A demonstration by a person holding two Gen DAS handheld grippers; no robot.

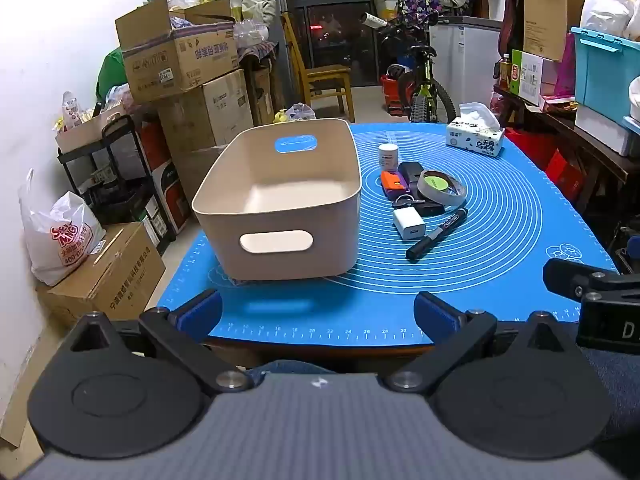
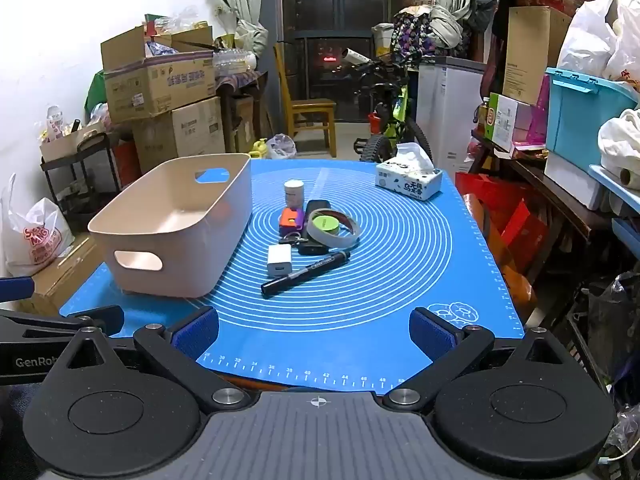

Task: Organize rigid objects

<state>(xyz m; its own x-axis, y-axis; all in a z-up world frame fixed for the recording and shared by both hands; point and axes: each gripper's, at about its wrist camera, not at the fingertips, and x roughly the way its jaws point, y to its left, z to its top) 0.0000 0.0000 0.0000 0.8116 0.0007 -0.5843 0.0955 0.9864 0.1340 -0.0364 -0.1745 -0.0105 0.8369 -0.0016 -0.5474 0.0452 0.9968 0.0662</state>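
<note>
Both grippers' fingers spread wide and empty, left gripper [image 1: 318, 314] and right gripper [image 2: 314, 330] over the bench's near edge, beige bin [image 1: 280, 200] at left on blue mat [image 1: 500, 240], marker [image 2: 306, 273], charger [image 2: 279, 260], tape roll [image 2: 332, 228] clustered mid-mat right of it.

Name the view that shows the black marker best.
The right wrist view: the black marker lies near centre, whole length clear, beside the white charger. The left wrist view shows the marker whole too, but off to the right and more foreshortened.
</note>
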